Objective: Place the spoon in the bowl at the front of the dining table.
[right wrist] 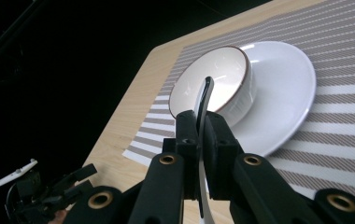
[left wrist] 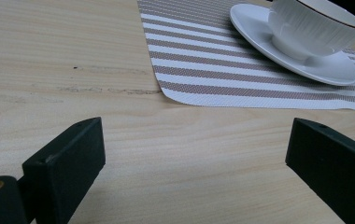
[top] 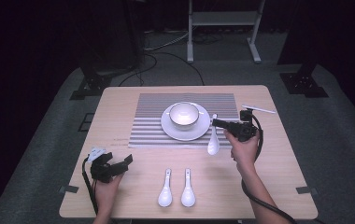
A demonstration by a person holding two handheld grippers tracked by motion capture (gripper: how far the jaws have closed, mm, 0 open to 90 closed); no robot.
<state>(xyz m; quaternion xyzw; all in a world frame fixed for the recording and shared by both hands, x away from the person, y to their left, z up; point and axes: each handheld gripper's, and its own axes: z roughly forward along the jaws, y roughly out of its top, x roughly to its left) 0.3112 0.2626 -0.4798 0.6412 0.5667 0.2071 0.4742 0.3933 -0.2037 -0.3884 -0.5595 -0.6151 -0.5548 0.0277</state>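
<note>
Spoon (top: 213,138) gripped at its handle by the right hand-held gripper (top: 218,123) sits just right of the plate (top: 201,133) in the high view, its scoop low near the placemat's (top: 147,116) front edge. Two more spoons (top: 176,189) lie on the bench (top: 119,100) well in front of the plate, out of the way. The left hand-held gripper (top: 126,161) rests far left of the plate.

In the left gripper view, its jaws stand wide apart with nothing between them, over bare bench.

In the right gripper view, the jaws are pinched narrowly on the thin spoon handle (right wrist: 202,105), with the bowl (right wrist: 222,84) on the plate straight ahead. The grip looks slim: the spoon could pivot or slip, and may knock the bowl's rim.
</note>
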